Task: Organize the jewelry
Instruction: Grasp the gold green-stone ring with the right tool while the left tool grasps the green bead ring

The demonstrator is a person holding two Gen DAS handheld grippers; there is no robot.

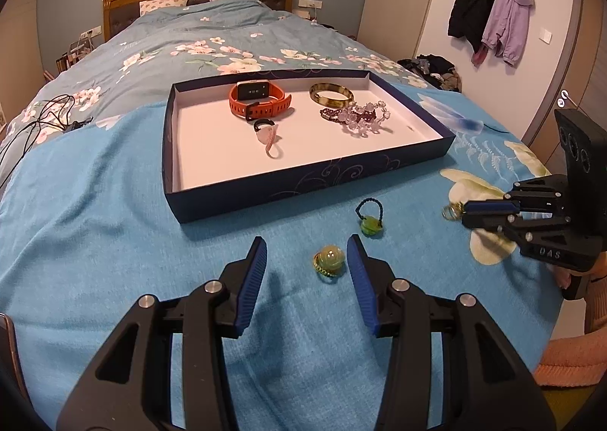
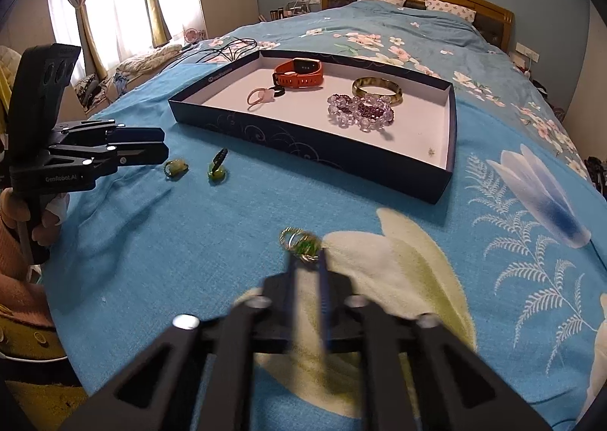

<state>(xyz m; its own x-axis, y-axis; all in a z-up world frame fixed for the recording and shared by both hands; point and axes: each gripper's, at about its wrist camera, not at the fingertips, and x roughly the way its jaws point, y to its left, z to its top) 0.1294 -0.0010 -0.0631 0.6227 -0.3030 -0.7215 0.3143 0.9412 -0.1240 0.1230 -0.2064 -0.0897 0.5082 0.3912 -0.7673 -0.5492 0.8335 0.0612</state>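
My left gripper is open over the blue bedspread. A gold ring with a pale green bead lies between its fingers, close to the right one, and the pads do not touch it. A second green bead on a black loop lies just beyond. My right gripper is shut on a gold ring with a green stone, held at the very fingertips low over the bedspread. From the left wrist view the right gripper shows at the right with that ring at its tip.
A dark blue tray with a white floor holds an orange watch, a bangle, beaded bracelets and a pink ring. Black cables lie at the left. A person's hand grips the left gripper's handle.
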